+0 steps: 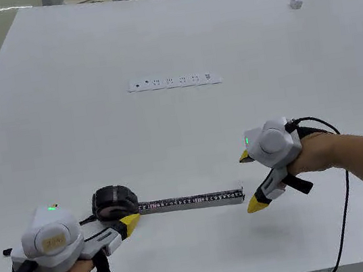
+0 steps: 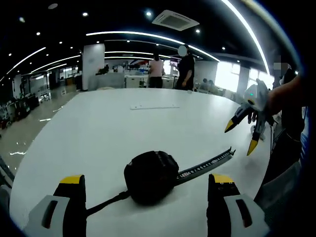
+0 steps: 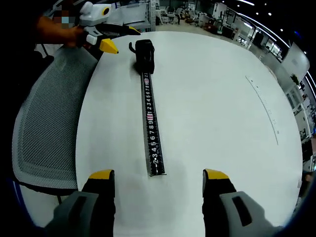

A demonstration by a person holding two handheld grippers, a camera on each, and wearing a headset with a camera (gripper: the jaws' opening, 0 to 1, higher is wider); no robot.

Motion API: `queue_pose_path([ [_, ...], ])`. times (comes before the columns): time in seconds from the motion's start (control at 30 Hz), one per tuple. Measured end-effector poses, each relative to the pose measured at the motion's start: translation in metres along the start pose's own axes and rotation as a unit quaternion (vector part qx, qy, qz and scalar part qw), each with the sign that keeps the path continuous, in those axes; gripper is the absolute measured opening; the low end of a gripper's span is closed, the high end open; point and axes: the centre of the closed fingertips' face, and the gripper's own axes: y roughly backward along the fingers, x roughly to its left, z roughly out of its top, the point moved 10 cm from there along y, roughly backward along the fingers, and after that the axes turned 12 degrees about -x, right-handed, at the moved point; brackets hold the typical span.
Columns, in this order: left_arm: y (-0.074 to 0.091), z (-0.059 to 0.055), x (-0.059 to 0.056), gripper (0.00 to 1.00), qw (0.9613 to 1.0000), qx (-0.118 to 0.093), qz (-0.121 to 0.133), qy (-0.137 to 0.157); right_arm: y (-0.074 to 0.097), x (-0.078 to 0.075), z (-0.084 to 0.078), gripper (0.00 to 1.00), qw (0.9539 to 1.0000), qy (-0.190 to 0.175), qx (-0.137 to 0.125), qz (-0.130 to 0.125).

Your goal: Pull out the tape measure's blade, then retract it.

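Note:
A black tape measure (image 1: 114,202) lies on the white table (image 1: 167,131), its blade (image 1: 190,202) pulled out to the right. In the left gripper view the case (image 2: 150,176) sits between my open yellow-tipped jaws, apart from both. My left gripper (image 1: 123,227) is just left of the case. My right gripper (image 1: 250,180) hovers open by the blade's free end (image 1: 242,195). In the right gripper view the blade (image 3: 150,126) runs from the case (image 3: 144,53) toward my right gripper (image 3: 158,174), with its tip (image 3: 157,172) between the jaws and untouched.
A white power strip (image 1: 173,82) lies at the table's middle. A small pale object (image 1: 295,2) sits far right. People stand beyond the far edge. A grey mesh chair (image 3: 47,128) stands beside the table's near edge.

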Motion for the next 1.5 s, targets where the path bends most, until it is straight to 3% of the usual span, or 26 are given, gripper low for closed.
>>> queue_pose_path([
  [0.23, -0.003, -0.006, -0.001, 1.0, 1.0, 0.003, -0.004, -0.005, -0.011, 0.001, -0.009, 0.64, 0.9998, 0.001, 0.021, 0.007],
  [0.37, -0.004, -0.004, -0.004, 1.0, 0.9996, -0.002, -0.007, -0.026, -0.018, 0.003, -0.013, 0.63, 0.999, 0.001, 0.039, 0.022],
  [0.53, -0.005, -0.001, -0.007, 1.0, 0.9995, -0.008, -0.01, -0.028, -0.026, 0.0, -0.011, 0.49, 0.9991, -0.004, 0.035, 0.024],
  [0.6, -0.006, 0.0, -0.008, 1.0, 0.9995, -0.009, -0.011, -0.028, -0.027, 0.0, -0.009, 0.43, 0.9992, 0.01, 0.026, 0.028],
  [0.8, -0.006, 0.0, -0.011, 1.0, 0.9996, -0.01, -0.011, -0.023, -0.031, -0.001, -0.014, 0.33, 0.9977, 0.02, 0.056, 0.033],
  [0.9, -0.007, 0.0, -0.012, 1.0, 0.9996, -0.011, -0.011, -0.023, -0.031, -0.005, -0.012, 0.29, 0.9985, -0.001, 0.047, 0.029],
  [1.03, -0.007, 0.001, -0.011, 1.0, 0.9996, -0.012, -0.01, -0.022, -0.032, -0.004, -0.011, 0.17, 0.9983, 0.004, 0.05, 0.03],
  [1.27, -0.006, 0.002, -0.009, 1.0, 0.9996, -0.01, -0.012, -0.022, -0.034, -0.005, -0.007, 0.16, 0.997, 0.018, 0.066, 0.036],
  [1.5, -0.006, 0.001, -0.008, 1.0, 0.9997, -0.008, -0.012, -0.02, -0.039, -0.004, 0.001, 0.16, 0.9929, 0.036, 0.104, 0.044],
])
